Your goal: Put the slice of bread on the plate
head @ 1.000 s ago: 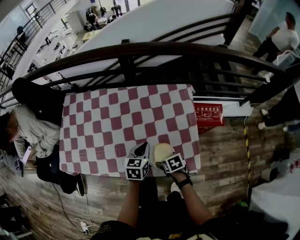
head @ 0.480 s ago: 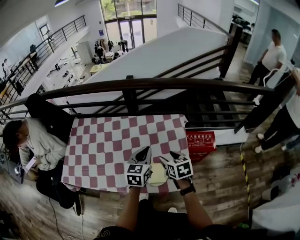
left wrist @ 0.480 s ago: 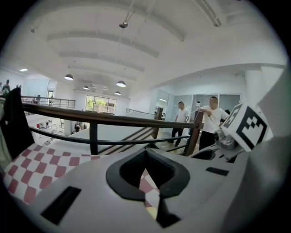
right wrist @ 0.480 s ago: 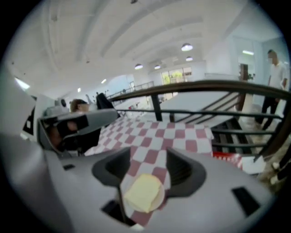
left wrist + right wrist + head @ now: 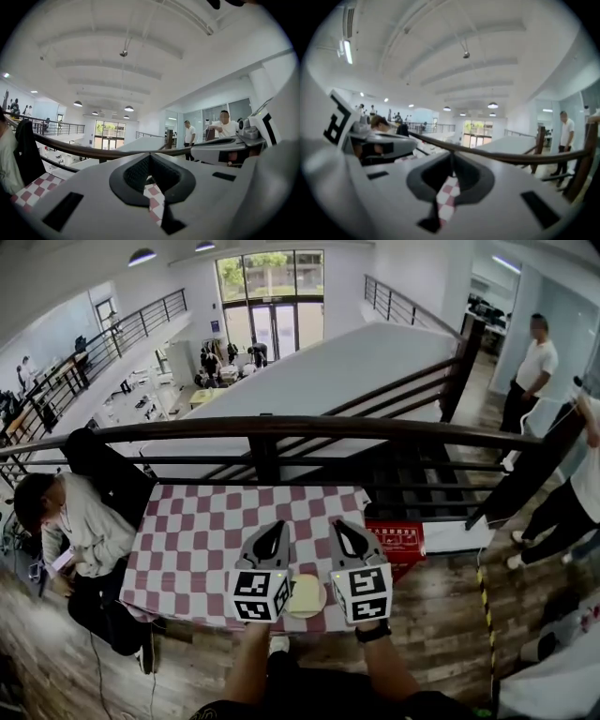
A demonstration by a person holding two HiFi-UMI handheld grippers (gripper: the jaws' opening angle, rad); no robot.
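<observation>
A pale round plate lies near the front edge of the red-and-white checked table, with a pale slice of bread on it. Both grippers are held up above it, pointing level toward the railing. My left gripper is shut and empty, left of the plate. My right gripper is to the plate's right. Its jaws are closing, tips together, with nothing between them. The marker cubes hide the plate's sides.
A dark wooden railing runs along the far side of the table. A person sits at the table's left end. A red box sits beside its right edge, and people stand farther right on the wooden floor.
Both grippers have risen from the plate at the table's front edge and tipped up to level. The right jaws have closed. The bread stays on the plate.
</observation>
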